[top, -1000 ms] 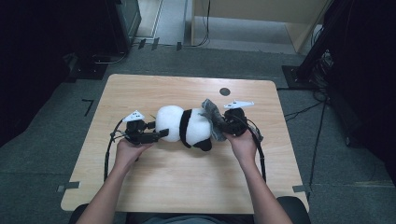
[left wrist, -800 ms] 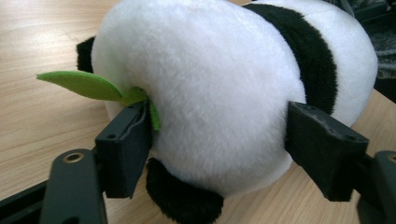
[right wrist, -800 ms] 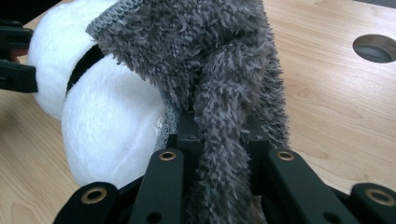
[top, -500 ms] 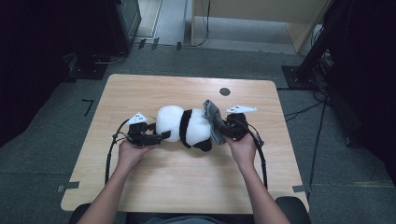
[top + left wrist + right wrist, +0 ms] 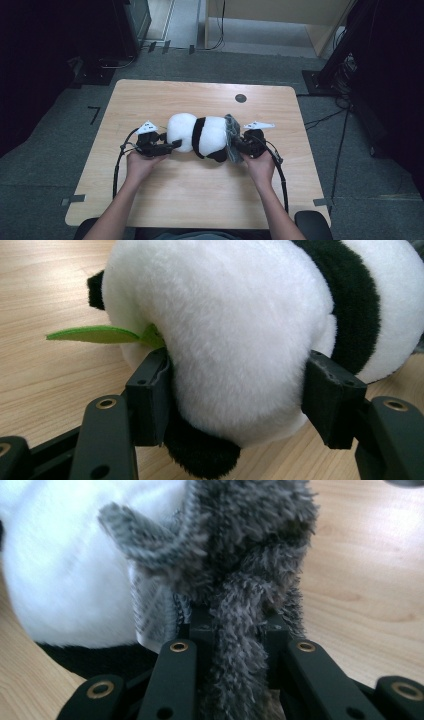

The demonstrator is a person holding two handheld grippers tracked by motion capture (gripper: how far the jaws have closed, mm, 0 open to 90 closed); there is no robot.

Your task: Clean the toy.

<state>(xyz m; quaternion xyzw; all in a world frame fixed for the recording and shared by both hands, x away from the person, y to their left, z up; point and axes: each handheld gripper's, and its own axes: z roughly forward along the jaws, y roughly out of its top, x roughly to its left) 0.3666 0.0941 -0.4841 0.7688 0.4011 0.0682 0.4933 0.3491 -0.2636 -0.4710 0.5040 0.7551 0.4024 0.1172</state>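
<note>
No legible text, label, brand, number or sign on any item in view.

I see a panda [image 5: 250, 335] of soft, deep plush, white and black, with a flat green felt leaf [image 5: 95, 334]. The grey cloth [image 5: 240, 580] is shaggy, fuzzy pile, like chenille. My jaws look like matt black plastic with small brass-coloured rivets. The table [image 5: 200, 200] is pale wood grain, smooth, with a slight sheen.
</note>
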